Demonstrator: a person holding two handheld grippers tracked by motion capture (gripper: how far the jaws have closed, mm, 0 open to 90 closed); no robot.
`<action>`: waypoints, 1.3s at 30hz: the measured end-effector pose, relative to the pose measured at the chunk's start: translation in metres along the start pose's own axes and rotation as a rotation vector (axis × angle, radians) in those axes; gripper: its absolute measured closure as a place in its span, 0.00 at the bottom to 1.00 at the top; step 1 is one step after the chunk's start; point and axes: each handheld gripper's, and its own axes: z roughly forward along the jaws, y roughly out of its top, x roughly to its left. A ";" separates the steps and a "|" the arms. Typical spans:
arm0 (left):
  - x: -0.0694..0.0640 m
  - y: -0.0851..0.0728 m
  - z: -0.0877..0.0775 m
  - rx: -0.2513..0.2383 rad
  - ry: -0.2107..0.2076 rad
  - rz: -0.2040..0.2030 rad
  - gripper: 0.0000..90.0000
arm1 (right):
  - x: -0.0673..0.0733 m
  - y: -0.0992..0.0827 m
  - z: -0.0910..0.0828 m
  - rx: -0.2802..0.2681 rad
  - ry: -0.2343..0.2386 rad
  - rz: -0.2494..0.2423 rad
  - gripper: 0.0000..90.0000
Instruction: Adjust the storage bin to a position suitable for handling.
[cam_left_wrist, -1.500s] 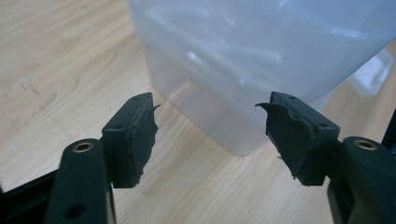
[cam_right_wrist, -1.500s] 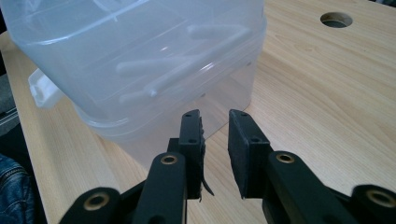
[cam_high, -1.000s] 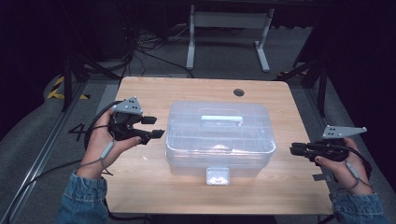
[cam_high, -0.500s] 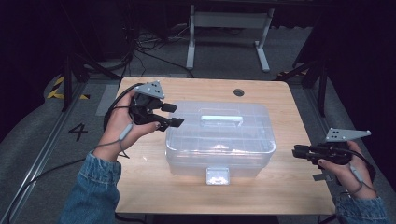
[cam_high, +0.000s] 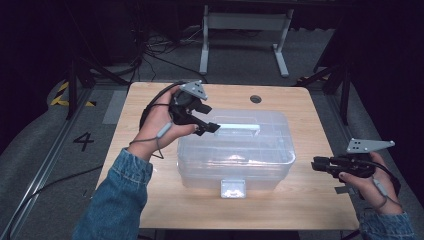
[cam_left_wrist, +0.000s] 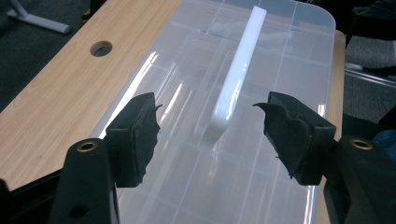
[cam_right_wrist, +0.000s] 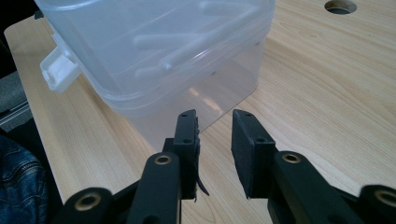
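From above, a clear box (cam_high: 235, 150) sat mid-table (cam_high: 150, 100); the left gripper (cam_high: 214, 126) hovered at its white handle (cam_high: 240, 129), the right gripper (cam_high: 316, 164) waited beside the box, apart.

Left gripper view: jaws, just opening, stood wide astride the handle (cam_left_wrist: 236, 79), untouched. Best to centre, lower, then close.

Right gripper view: jaws parted, holding nothing, near the box (cam_right_wrist: 154, 51). No writing was readable on it.

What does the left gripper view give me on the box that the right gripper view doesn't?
Left gripper view: the lid's white handle running away between the open left gripper, pads clear of it, jaws having just opened wider. Right gripper view: the white front latch and the box's near corner, with the right gripper open, apart from the wall. Both: the clear plastic box, the wooden table and its cable hole.
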 end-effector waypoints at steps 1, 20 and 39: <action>-0.001 0.003 0.005 0.008 -0.004 0.007 0.40 | 0.000 0.000 0.000 0.000 0.001 0.000 0.80; -0.010 0.031 0.067 0.130 -0.028 0.075 0.51 | 0.003 0.000 0.001 -0.005 0.022 -0.010 0.80; -0.008 0.037 0.074 0.188 -0.084 0.137 0.84 | 0.005 0.002 0.004 -0.008 0.044 -0.020 0.79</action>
